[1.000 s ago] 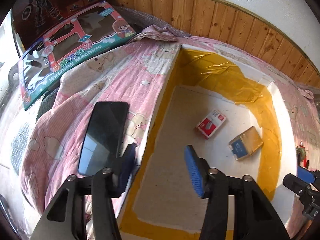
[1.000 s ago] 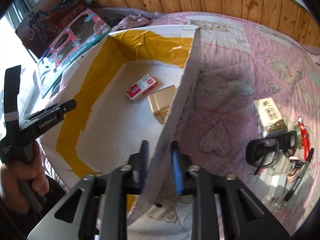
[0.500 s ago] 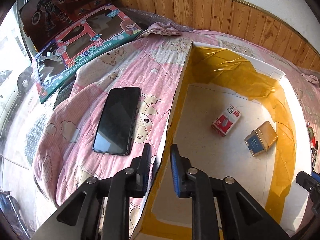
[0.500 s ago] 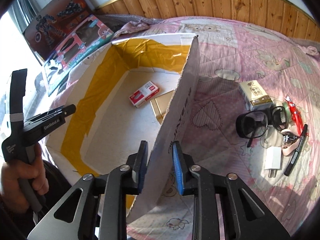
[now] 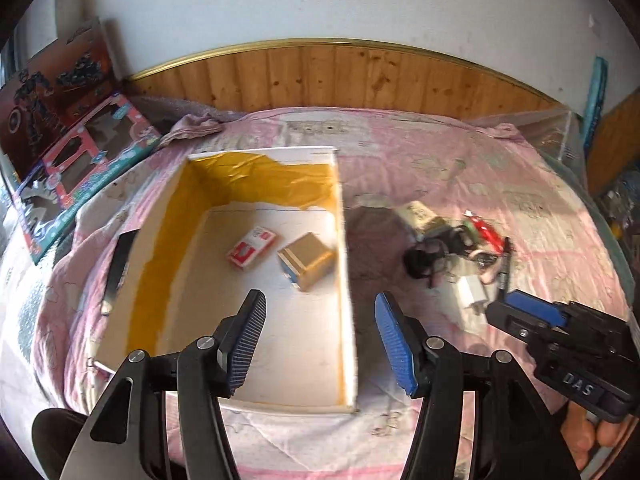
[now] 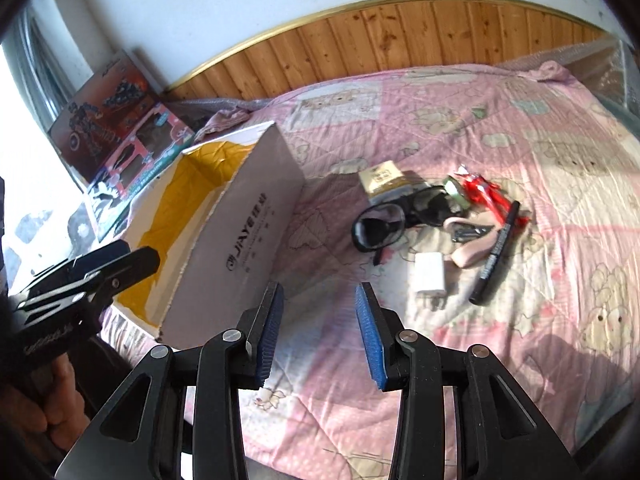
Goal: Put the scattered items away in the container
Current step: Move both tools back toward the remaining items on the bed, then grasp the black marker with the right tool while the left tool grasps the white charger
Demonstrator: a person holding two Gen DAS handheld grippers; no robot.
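Pink cartoon quilt (image 6: 460, 128) covers bed. Wood-panel wall (image 5: 340, 76) behind. Two toy boxes (image 5: 76, 152) lean far left.

The left gripper (image 5: 320, 338) fills the lower middle of the left wrist frame, its two blue-padded fingers (image 5: 246, 340) spread wide apart with nothing between them. The same gripper shows at the left edge of the right wrist frame as a black body angled toward the upper right, with the person's left hand (image 6: 60, 408) wrapped round its handle at the lower left. The right gripper (image 6: 320, 336) sits in the lower middle of the right wrist frame, its fingers (image 6: 370, 338) also parted and holding nothing. In the left wrist frame it enters from the lower right edge, pointing up-left, with the right hand (image 5: 592, 432) gripping beneath it.
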